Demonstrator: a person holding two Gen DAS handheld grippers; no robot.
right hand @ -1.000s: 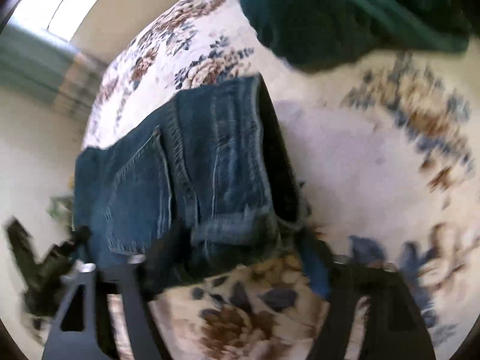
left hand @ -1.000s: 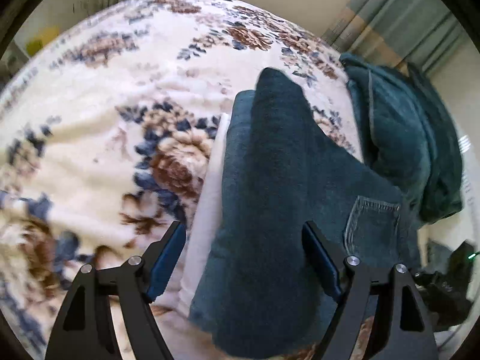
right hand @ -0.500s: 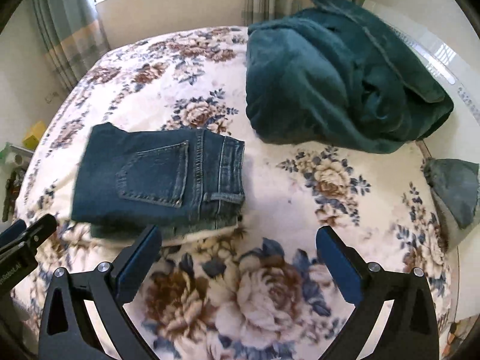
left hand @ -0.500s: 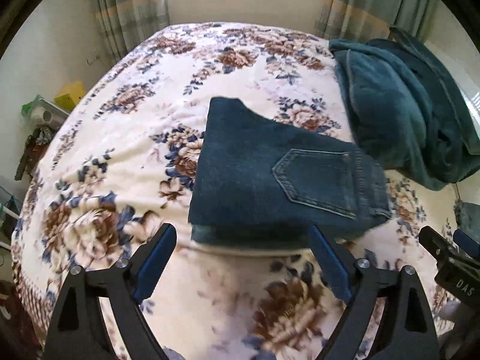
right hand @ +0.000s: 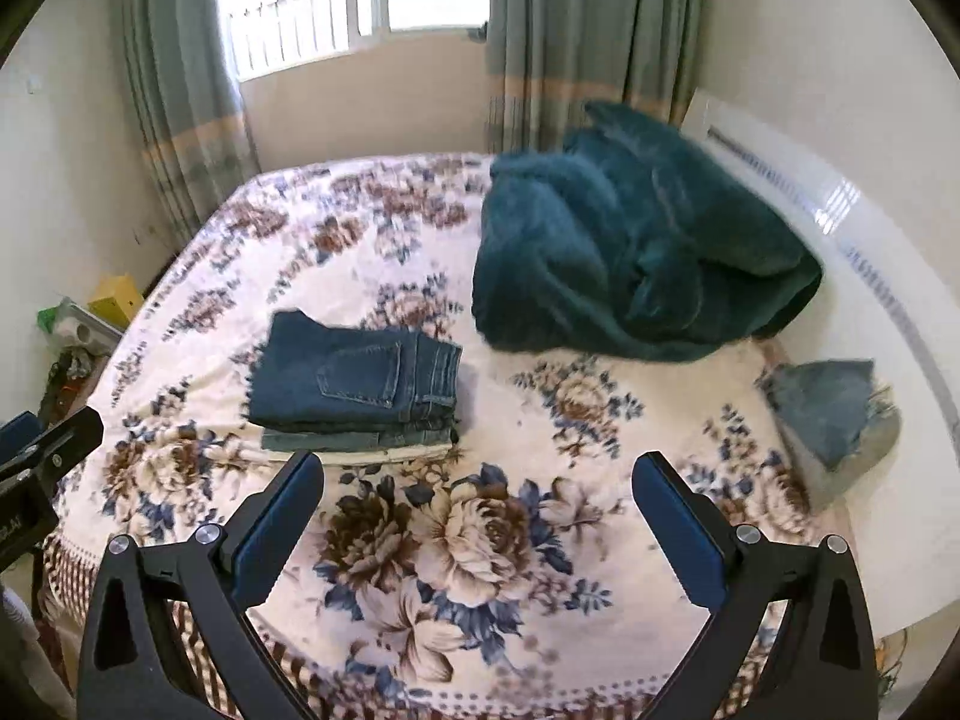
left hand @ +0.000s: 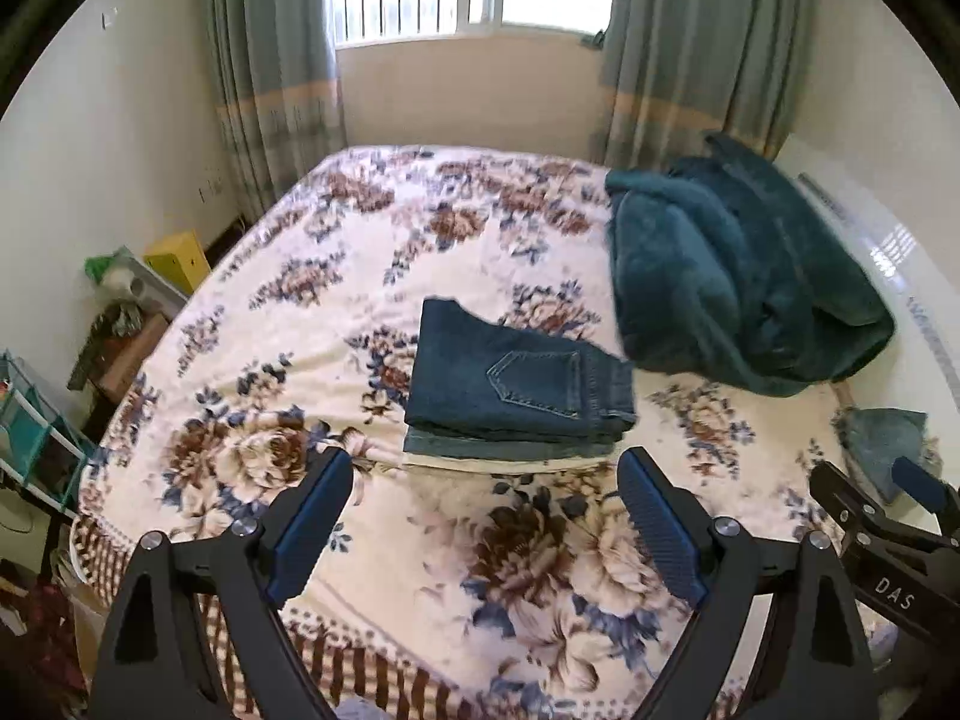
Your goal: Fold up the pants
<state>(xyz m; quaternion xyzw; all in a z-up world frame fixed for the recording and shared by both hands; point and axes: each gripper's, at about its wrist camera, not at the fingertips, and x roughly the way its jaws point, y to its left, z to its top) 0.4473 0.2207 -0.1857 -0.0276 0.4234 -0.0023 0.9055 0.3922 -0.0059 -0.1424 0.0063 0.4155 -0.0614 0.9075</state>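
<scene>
The dark blue jeans (left hand: 516,384) (right hand: 354,378) lie folded into a rectangle, back pocket up, on top of a small stack with a lighter denim piece and a white piece underneath. The stack rests on the floral bed cover (left hand: 288,312). My left gripper (left hand: 483,468) hangs open, high above the bed's near edge, with nothing between its blue pads. My right gripper (right hand: 478,468) is open too and holds nothing; the stack lies ahead and to its left. Each gripper shows at the edge of the other's view.
A crumpled teal blanket (left hand: 738,276) (right hand: 630,252) lies at the back right of the bed. A grey-blue folded cloth (right hand: 834,414) sits at the right edge. A yellow box (left hand: 174,258) and shelves stand by the left wall. Curtains and a window are behind.
Both grippers have risen and drawn back from close over the jeans, so the whole bed now shows. The folded jeans have stayed in place on the stack.
</scene>
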